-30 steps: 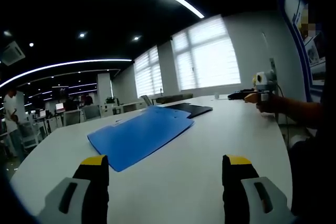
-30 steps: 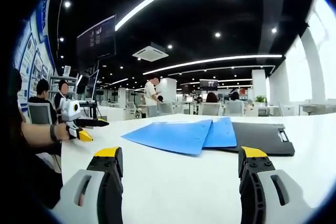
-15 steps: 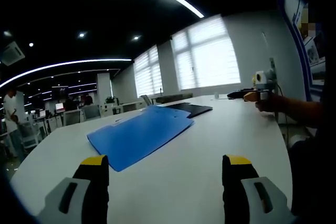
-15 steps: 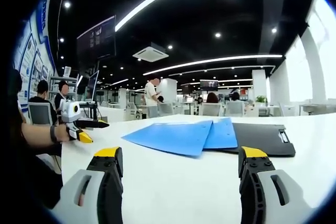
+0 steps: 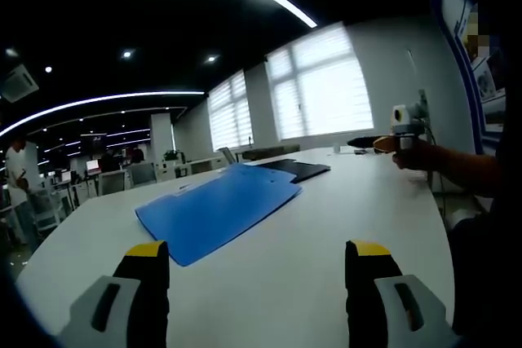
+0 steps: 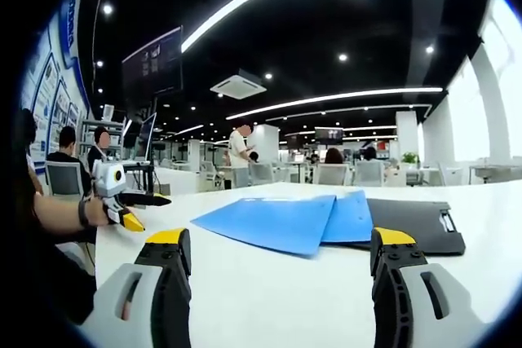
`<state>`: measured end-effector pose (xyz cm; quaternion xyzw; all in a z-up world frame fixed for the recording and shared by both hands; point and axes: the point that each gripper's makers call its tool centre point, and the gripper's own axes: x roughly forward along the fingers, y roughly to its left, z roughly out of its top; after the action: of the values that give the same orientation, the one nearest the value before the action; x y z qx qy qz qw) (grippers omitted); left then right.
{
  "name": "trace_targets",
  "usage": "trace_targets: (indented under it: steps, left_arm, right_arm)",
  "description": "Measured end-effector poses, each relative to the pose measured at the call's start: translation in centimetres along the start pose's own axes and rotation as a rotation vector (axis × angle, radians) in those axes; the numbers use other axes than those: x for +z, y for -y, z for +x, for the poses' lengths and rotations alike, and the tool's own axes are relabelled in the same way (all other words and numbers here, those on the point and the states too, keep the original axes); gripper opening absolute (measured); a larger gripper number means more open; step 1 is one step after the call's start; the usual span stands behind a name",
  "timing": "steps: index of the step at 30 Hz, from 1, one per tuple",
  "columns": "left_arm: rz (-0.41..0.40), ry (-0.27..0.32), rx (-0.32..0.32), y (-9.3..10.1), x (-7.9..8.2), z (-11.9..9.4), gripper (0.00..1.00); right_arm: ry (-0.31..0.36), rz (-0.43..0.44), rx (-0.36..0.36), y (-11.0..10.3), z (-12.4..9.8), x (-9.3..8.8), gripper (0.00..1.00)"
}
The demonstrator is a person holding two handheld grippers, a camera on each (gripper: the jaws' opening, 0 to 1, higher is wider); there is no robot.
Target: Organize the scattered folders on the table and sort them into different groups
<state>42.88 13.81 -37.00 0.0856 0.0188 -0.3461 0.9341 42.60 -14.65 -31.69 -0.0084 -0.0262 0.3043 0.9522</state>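
Note:
Two overlapping blue folders (image 5: 216,209) (image 6: 285,219) lie flat on the white table (image 5: 326,226) (image 6: 269,291), with a black clipboard (image 5: 295,169) (image 6: 416,222) beside them, partly under their far edge. My left gripper (image 5: 257,270) stands open near the table's front, well short of the folders, with nothing between its jaws. My right gripper (image 6: 277,266) is open too, low over the table, a short way before the folders. The right gripper (image 5: 383,143) also comes into the left gripper view at the right, held in a hand; the left gripper (image 6: 130,205) likewise appears at the left of the right gripper view.
A person's forearm (image 5: 457,169) reaches in along the table's right edge. Office desks, chairs and monitors stand beyond the table, with a standing person (image 6: 239,156) and seated people behind. Bright windows (image 5: 322,87) line the far wall.
The right gripper has risen slightly, so its view has tilted and the folders sit a little lower in it. The left gripper view has not shifted.

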Motion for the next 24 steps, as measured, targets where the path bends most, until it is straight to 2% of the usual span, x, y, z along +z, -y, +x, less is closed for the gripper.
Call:
trace_targets:
  steps: [6, 24]
  left_arm:
    - [0.001, -0.001, 0.002, 0.0, 0.0, 0.0, 0.89]
    - [-0.002, 0.006, 0.001, -0.1, 0.1, 0.0, 0.89]
  right_arm:
    - [0.013, -0.009, 0.013, -0.5, 0.6, 0.7, 0.89]
    - [0.014, -0.007, 0.033, -1.0, 1.6, 0.9, 0.89]
